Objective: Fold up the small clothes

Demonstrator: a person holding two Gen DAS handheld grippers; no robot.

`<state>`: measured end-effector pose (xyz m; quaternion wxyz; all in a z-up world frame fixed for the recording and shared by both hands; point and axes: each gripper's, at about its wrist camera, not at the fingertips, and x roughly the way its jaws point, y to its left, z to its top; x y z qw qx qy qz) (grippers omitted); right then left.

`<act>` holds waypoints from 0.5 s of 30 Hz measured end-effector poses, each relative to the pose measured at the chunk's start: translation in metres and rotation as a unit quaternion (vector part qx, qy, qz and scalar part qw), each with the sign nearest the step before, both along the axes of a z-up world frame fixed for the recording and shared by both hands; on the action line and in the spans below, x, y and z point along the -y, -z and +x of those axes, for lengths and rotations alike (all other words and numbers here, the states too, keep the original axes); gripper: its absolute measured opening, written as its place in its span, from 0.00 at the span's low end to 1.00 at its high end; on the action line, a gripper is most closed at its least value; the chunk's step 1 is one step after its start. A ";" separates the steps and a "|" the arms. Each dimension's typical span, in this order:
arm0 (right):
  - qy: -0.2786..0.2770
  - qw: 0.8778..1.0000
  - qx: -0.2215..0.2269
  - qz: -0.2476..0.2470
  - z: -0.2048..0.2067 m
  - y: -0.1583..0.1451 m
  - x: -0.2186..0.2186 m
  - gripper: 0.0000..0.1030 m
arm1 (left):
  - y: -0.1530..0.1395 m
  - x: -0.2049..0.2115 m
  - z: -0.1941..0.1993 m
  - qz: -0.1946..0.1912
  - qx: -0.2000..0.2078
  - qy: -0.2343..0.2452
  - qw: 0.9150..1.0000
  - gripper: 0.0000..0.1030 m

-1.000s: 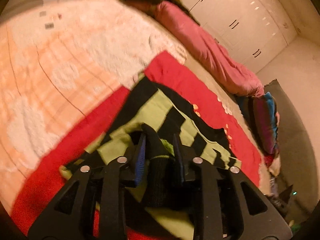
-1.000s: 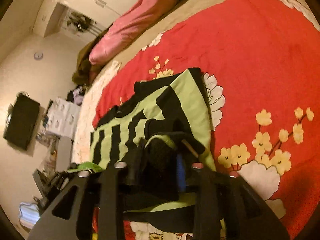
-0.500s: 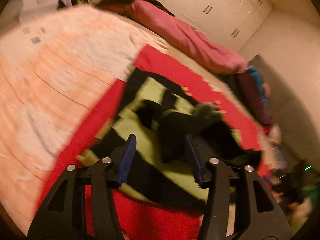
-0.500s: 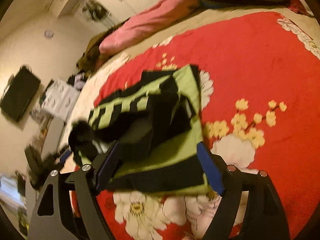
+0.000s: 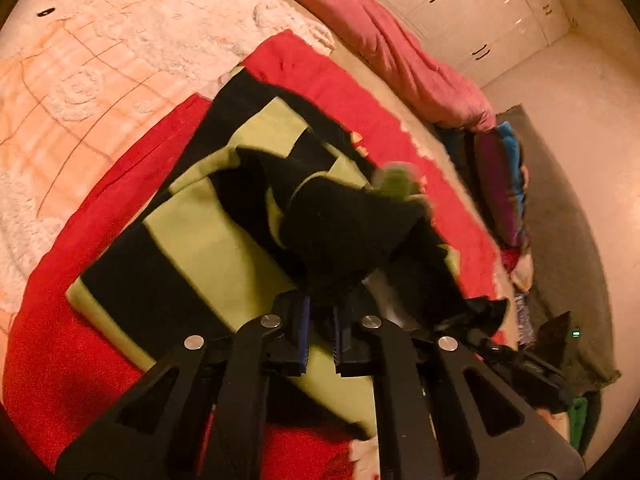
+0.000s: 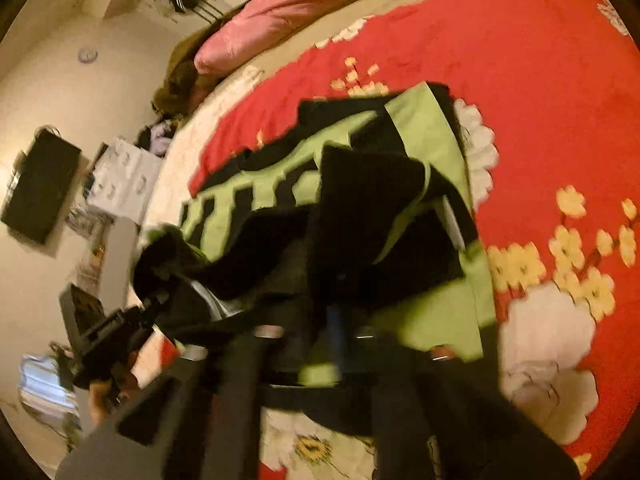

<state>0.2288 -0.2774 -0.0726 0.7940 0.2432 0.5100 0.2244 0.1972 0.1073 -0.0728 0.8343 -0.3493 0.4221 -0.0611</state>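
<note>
A small black and lime-green striped garment (image 5: 208, 240) lies partly folded on a red flowered blanket (image 5: 60, 360). In the left wrist view my left gripper (image 5: 320, 328) is closing, its blue pads nearly together on a black fold of the garment that rises from them. The right wrist view is blurred: my right gripper (image 6: 336, 332) is closing on the near edge of the garment (image 6: 432, 148), with cloth between the jaws. At the left edge of that view the left gripper (image 6: 116, 336) lifts a black corner, a hand (image 6: 100, 396) behind it.
The red blanket (image 6: 540, 80) lies on a bed, with a pale fluffy cover (image 5: 100, 60) beside it and a pink quilt (image 5: 400, 48) along the far side. White wardrobes (image 5: 480, 12) stand behind. A dark screen (image 6: 36, 192) hangs on the wall.
Both grippers opened wide half a second ago and have now closed on the garment's near edge. A black part of the garment has been raised between them.
</note>
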 end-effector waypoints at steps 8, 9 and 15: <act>0.100 0.993 0.017 0.066 0.039 -0.016 0.026 0.08 | -0.025 -0.041 0.021 -0.043 0.024 -0.134 0.990 0.12; 0.103 0.992 0.018 0.066 0.043 -0.015 0.026 0.18 | -0.023 -0.044 0.026 -0.039 0.017 -0.150 0.988 0.20; 0.111 0.990 0.075 0.033 0.035 -0.027 0.036 0.50 | -0.018 -0.044 0.020 0.011 0.040 -0.173 0.984 0.41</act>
